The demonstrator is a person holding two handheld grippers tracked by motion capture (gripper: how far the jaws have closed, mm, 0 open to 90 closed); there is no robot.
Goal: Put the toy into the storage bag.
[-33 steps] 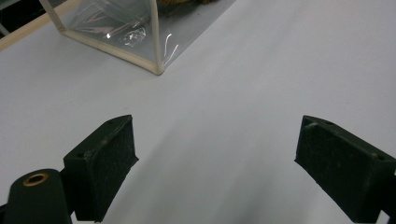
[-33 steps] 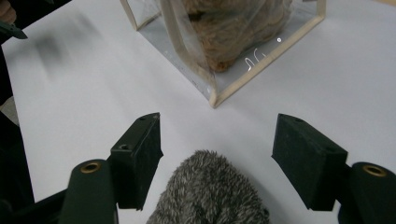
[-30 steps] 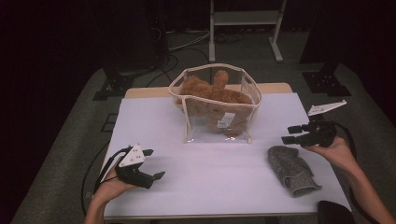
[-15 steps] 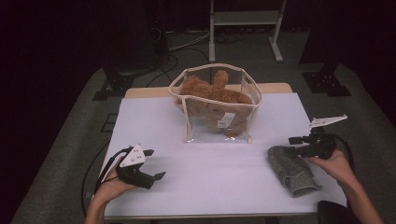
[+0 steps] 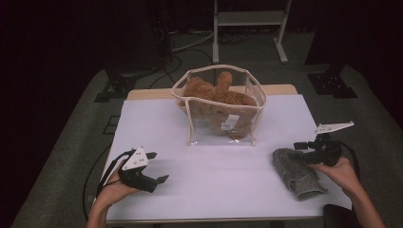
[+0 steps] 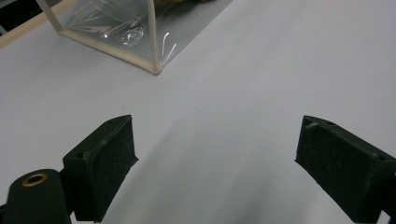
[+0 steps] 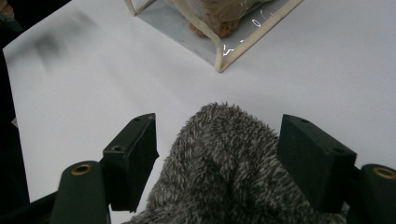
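Grey fuzzy cloth [image 5: 298, 173] lies on the white bench [image 5: 223, 185] near its right front corner, well apart from the clear bag [image 5: 219, 105] that stands at the middle toward the far edge. That bag has a pale trim along its edges and holds a brown plush toy [image 5: 216, 97]. The right tongs [image 5: 300, 153] sit low at the far end of the cloth, held from behind by the right hand [image 5: 341, 172]; in the right gripper view their jaws stand wide apart on either side of the cloth's rounded end [image 7: 224, 163], with a gap between each pad and the pile, so nothing is clamped. These jaws have just been opening a little further, with the cloth between them. The left tongs [image 5: 157, 167] rest near the bench's left front, held by the left hand [image 5: 116, 190], and in the left gripper view their jaws are spread wide over bare white surface, with one lower corner of the clear bag [image 6: 156, 70] farther off.
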